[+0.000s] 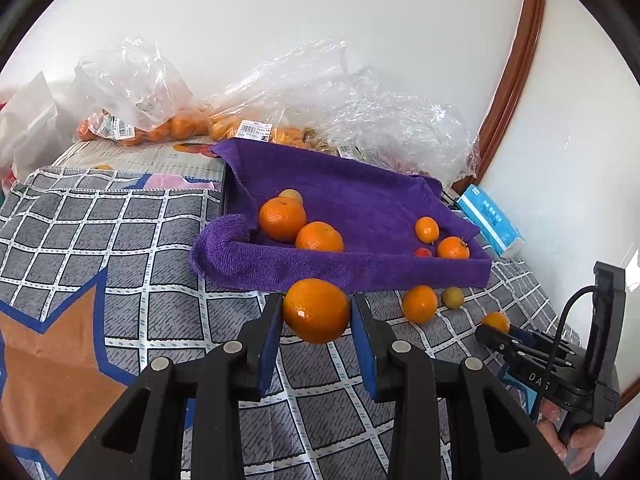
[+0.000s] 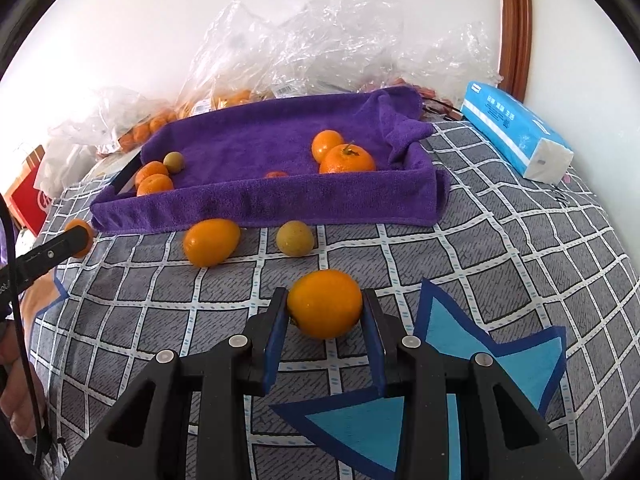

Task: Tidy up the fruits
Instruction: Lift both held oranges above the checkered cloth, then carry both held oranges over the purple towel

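Note:
My left gripper (image 1: 316,314) is shut on an orange (image 1: 316,310), just in front of the purple towel-lined tray (image 1: 360,270). My right gripper (image 2: 325,310) is shut on another orange (image 2: 325,304), over the checked cloth and short of the tray (image 2: 280,204). Inside the tray two oranges (image 1: 282,218) and a greenish fruit (image 1: 291,196) lie at the left. At its right are two more oranges (image 1: 453,248) and a small red fruit (image 1: 423,253). A loose orange (image 2: 211,242) and a greenish fruit (image 2: 295,238) rest on the cloth by the tray's front wall.
Clear plastic bags of oranges (image 1: 172,124) are piled against the white wall behind the tray. A blue tissue pack (image 2: 516,136) lies at the right near the wooden frame (image 2: 516,28). The checked cloth (image 1: 100,240) spreads wide to the left.

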